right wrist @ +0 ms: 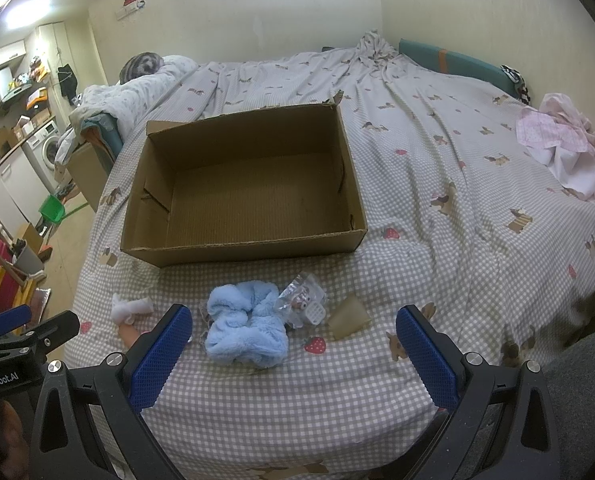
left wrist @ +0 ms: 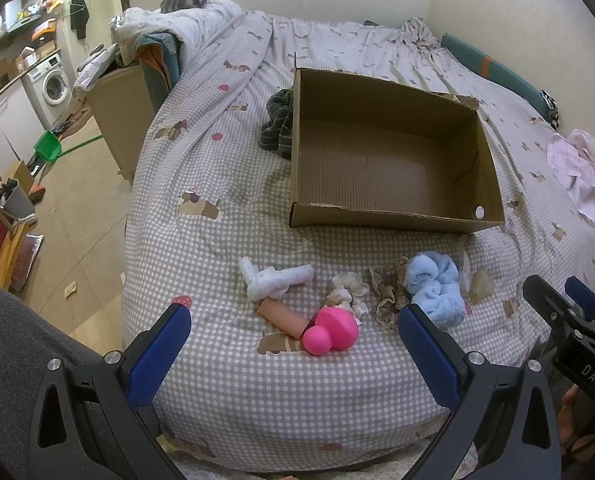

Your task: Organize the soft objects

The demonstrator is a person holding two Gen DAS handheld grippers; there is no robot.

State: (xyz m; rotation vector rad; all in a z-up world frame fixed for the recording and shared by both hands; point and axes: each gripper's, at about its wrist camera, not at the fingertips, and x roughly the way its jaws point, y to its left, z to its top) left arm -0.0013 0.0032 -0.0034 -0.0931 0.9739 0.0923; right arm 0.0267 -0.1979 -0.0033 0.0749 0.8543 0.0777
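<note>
Both tongs hang low over the near edge of the bed [left wrist: 217, 184], each spread wide with nothing between its blue pads: the left tongs [left wrist: 293, 354] sit above a small heap of soft things, and the right tongs [right wrist: 293, 354] sit just to their right, their black frame also showing at the right edge of the left wrist view. Nearest the left tongs lies a bright pink rubbery toy [left wrist: 331, 330], touching a tan cylinder [left wrist: 283, 316] on its left. Just beyond these rests a white rolled sock [left wrist: 275, 280], and to the right of the toy a cream scrunchie [left wrist: 347, 292], a brown lace scrunchie [left wrist: 387, 292] and a fluffy light-blue scrunchie [right wrist: 247, 330], the last one lying between the spread pads of the right tongs in the right wrist view. Right of the blue one lie a clear plastic packet [right wrist: 303, 304] and a small beige piece [right wrist: 349, 316]. Farther back on the checked sheet stands an open cardboard box [right wrist: 145, 216] with a bare floor. A dark grey knitted cloth [left wrist: 277, 126] lies against the box's left wall. Pink and white clothes [right wrist: 565, 152] are bunched at the far right of the bed, and a washing machine [left wrist: 55, 82] stands in the room at far left.
</note>
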